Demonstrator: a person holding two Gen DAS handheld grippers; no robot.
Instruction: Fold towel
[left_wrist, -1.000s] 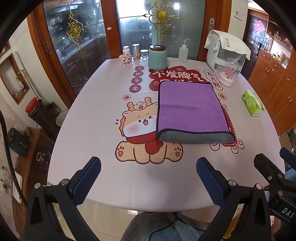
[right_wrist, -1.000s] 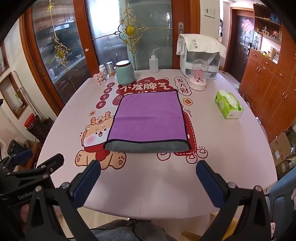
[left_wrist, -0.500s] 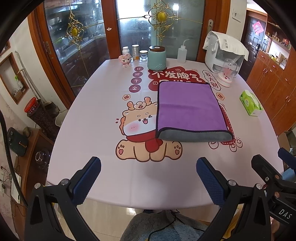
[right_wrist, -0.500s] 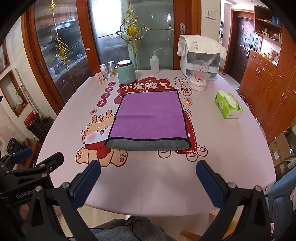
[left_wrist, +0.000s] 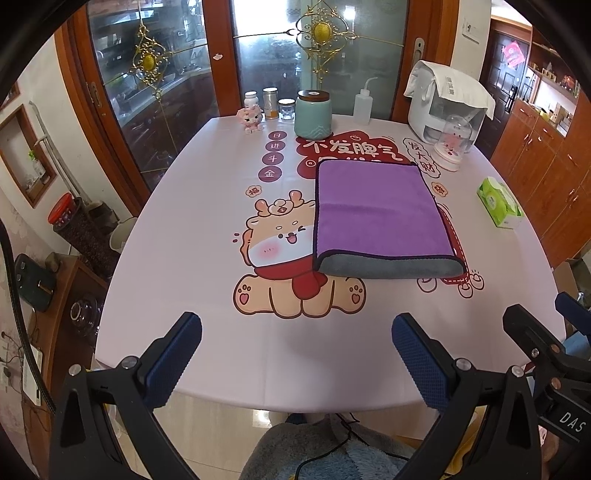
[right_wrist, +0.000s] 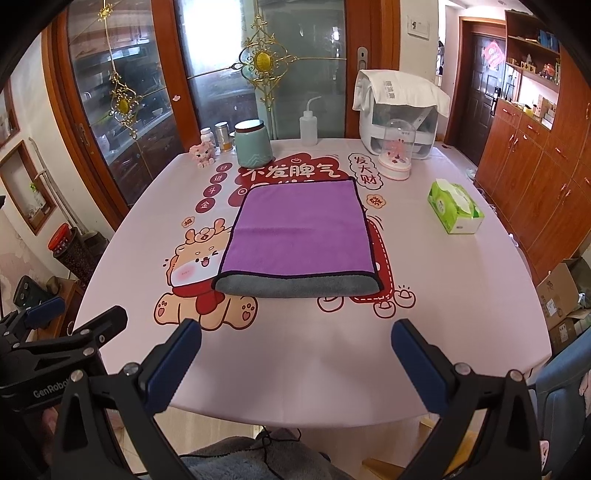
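A purple towel (left_wrist: 376, 210) with a grey underside lies folded flat in the middle of the table, its grey fold edge facing me; it also shows in the right wrist view (right_wrist: 299, 229). My left gripper (left_wrist: 295, 350) is open and empty, held back over the table's near edge, well short of the towel. My right gripper (right_wrist: 295, 354) is open and empty, also back at the near edge. The right gripper shows at the lower right of the left wrist view (left_wrist: 546, 343), and the left gripper at the lower left of the right wrist view (right_wrist: 62, 328).
The table (left_wrist: 184, 221) has a pink cartoon cloth. At the far edge stand a teal jar (left_wrist: 313, 114), small jars, a pink figurine (left_wrist: 252, 118), a squeeze bottle (left_wrist: 362, 105), a white appliance (left_wrist: 447, 107) and a glass dome (left_wrist: 452, 147). A green tissue box (left_wrist: 500, 201) sits right.
Both grippers have drawn back slightly from the table, so the towel looks a little farther away. The towel has not moved. Both grippers stay open.
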